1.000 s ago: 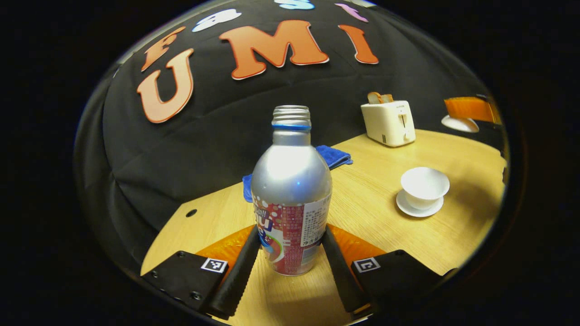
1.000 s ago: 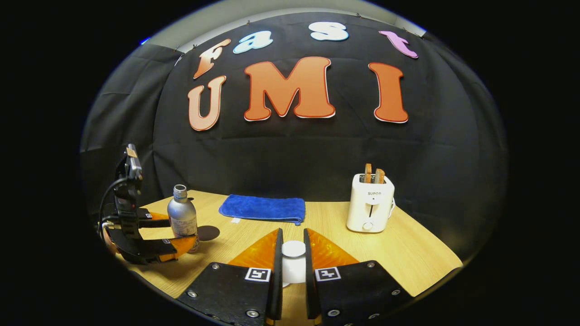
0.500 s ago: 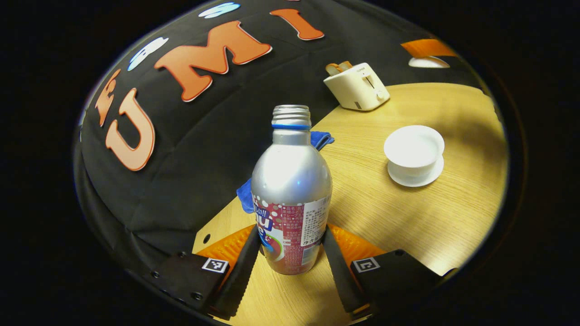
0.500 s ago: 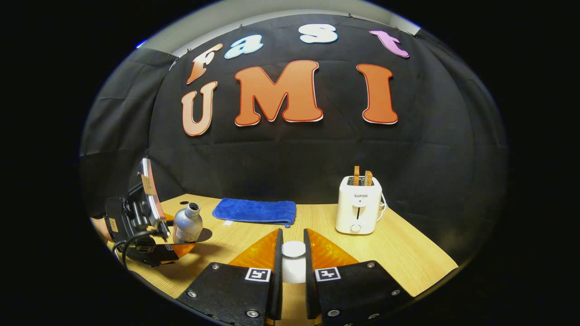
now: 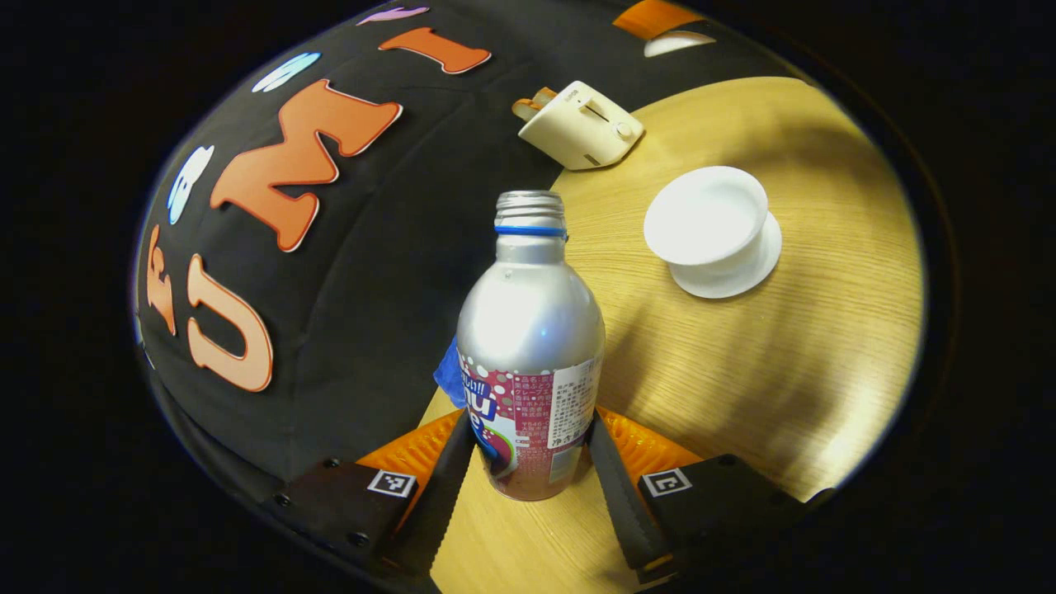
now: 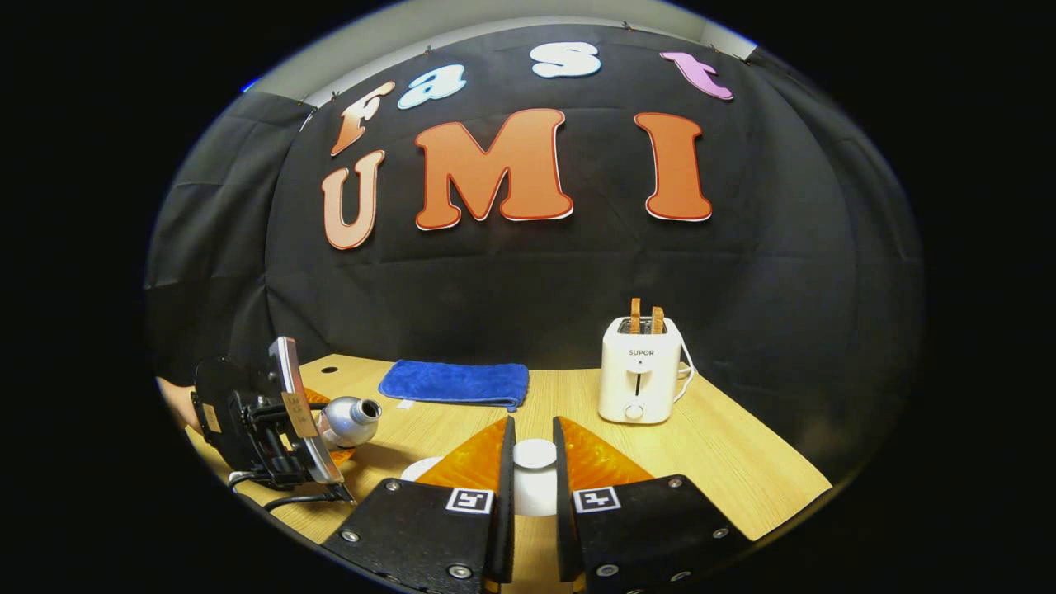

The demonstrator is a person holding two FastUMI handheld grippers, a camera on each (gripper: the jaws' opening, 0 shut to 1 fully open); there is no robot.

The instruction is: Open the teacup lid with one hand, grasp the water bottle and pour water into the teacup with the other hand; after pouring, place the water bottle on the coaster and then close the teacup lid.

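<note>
A silver water bottle [image 5: 528, 346] with a red label and no cap is clamped between the fingers of my left gripper [image 5: 530, 433]. In the right gripper view the bottle [image 6: 351, 419] lies tilted nearly level, mouth pointing right, with the left gripper [image 6: 264, 417] behind it. The white teacup [image 5: 708, 216] stands uncovered on its saucer [image 5: 742, 276], to the right of the bottle's mouth. My right gripper [image 6: 534, 437] is shut on the knob of the white lid [image 6: 535, 483], held up off the table. A sliver of the cup's rim [image 6: 419, 469] peeks out left of its fingers.
A cream toaster [image 6: 639, 371] with two slices of toast stands at the back right of the wooden table [image 6: 726, 462]. A folded blue cloth [image 6: 454, 384] lies along the back wall. In the left gripper view the toaster [image 5: 577, 125] is beyond the cup.
The left gripper has tipped the bottle from upright to nearly level and carried it closer to the teacup. The right gripper keeps hold of the lid and has barely moved.
</note>
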